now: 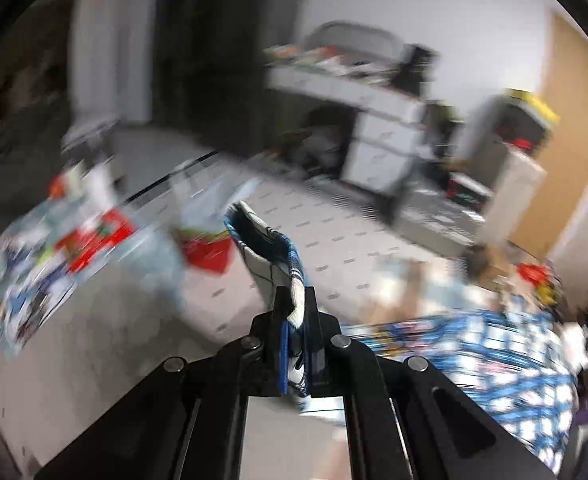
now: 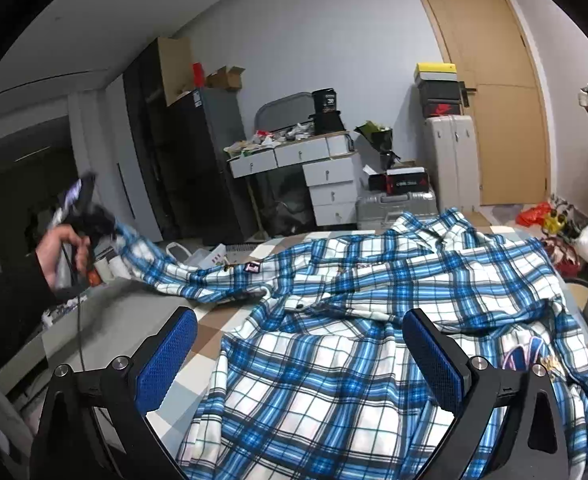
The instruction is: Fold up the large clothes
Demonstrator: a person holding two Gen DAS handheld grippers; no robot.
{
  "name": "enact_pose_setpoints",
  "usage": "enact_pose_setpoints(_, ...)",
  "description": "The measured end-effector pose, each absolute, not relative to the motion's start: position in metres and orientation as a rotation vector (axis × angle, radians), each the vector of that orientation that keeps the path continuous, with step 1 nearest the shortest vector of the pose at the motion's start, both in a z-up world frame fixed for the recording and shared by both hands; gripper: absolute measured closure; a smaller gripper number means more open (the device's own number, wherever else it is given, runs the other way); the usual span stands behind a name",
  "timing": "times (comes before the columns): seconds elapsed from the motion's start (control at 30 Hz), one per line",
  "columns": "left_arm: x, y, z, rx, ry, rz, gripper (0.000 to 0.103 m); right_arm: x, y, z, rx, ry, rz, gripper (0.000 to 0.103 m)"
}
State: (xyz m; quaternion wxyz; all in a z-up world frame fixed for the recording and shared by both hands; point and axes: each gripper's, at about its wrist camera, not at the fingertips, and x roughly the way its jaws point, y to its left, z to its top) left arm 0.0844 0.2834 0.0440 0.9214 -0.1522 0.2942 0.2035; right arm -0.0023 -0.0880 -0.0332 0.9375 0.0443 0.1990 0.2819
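L gripper [image 1: 295,300]: jaws closed tight on a fold of the blue/white plaid shirt [image 2: 374,320]; cloth stood up past the fingertips toward 12 o'clock in L wrist view, rest trailing to 4 o'clock. L view heavily blurred.

R gripper [image 2: 300,344]: jaws spread wide, nothing between the pads, hovering over shirt body. Blue pads [image 2: 165,360] at 8 and 4 o'clock of frame.

Shirt lay spread, rumpled, on checked bed surface [image 2: 209,328], filling R view centre to 5 o'clock. One sleeve was raised toward 9 o'clock, where a hand [image 2: 59,254] gripped the L gripper's handle.

Bkgd: white drawer unit [image 2: 326,184] at 12 o'clock, wooden door [image 2: 502,100] at 1 o'clock.
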Motion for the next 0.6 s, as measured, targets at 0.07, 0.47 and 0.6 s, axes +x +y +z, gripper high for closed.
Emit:
enact_pose_setpoints(0.07, 0.093, 0.242, 0.065, -0.258, 0.581, 0.330, 0.102, -0.001, -0.093, -0.031, 0.099, 0.406, 0.551, 0.000)
enact_pose_setpoints(0.47, 0.172, -0.028, 0.081, -0.041, 0.668, -0.214, 0.102, 0.031, -0.196, -0.039, 0.392, 0.515, 0.153, 0.000)
enact_pose_setpoints(0.6, 0.208, -0.090, 0.036, -0.075, 0.750, -0.353, 0.102, 0.030, -0.246, -0.044, 0.487, 0.509, -0.020, 0.000)
